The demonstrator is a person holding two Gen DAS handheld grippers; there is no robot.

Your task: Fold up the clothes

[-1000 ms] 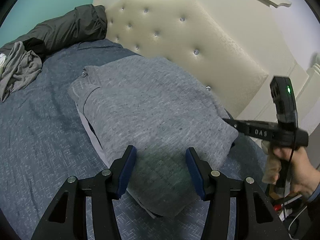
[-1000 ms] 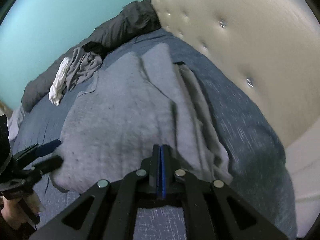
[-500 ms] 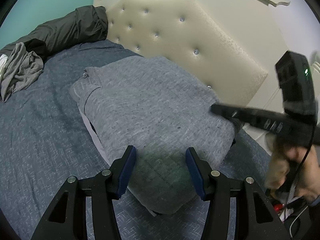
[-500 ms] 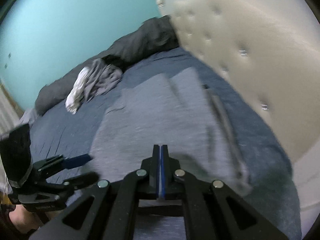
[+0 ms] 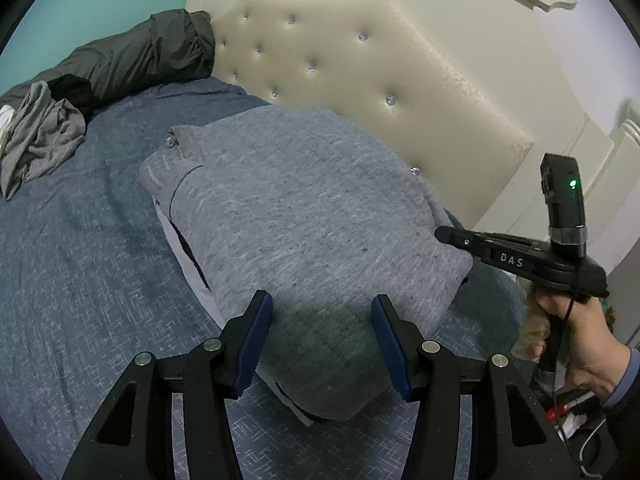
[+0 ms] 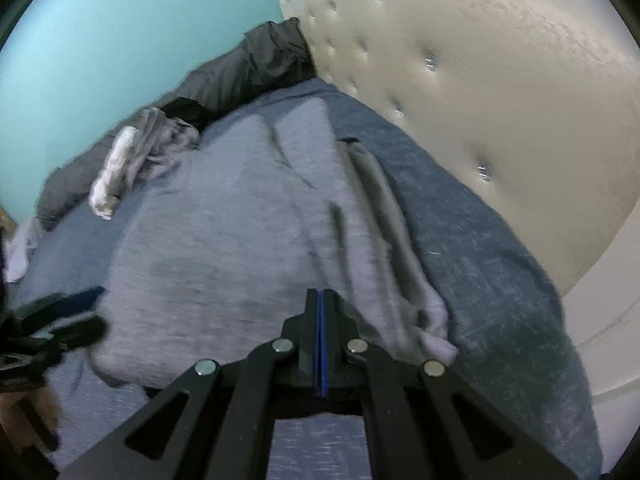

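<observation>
Now, largest first: the bed (image 5: 72, 264) fills the lower left of the left view, and the grey garment (image 5: 304, 216) lies across its middle, in front of the headboard (image 5: 360, 92). It is doubled over on itself, thick, rounded at the near end, with a pale lining showing along its left edge. In the right view a narrow strip of it (image 6: 384, 216) trails off to the right, creased and not squared.

That could be a fold half made or one nearly finished; I judge only that the loose strip would need tidying for a neat stack.

My left fingers (image 5: 322, 340) are spread wide over the garment's near end, grasping nothing. My right fingers (image 6: 319, 344) are pressed together at its edge; I cannot tell whether cloth is pinched between them.
</observation>
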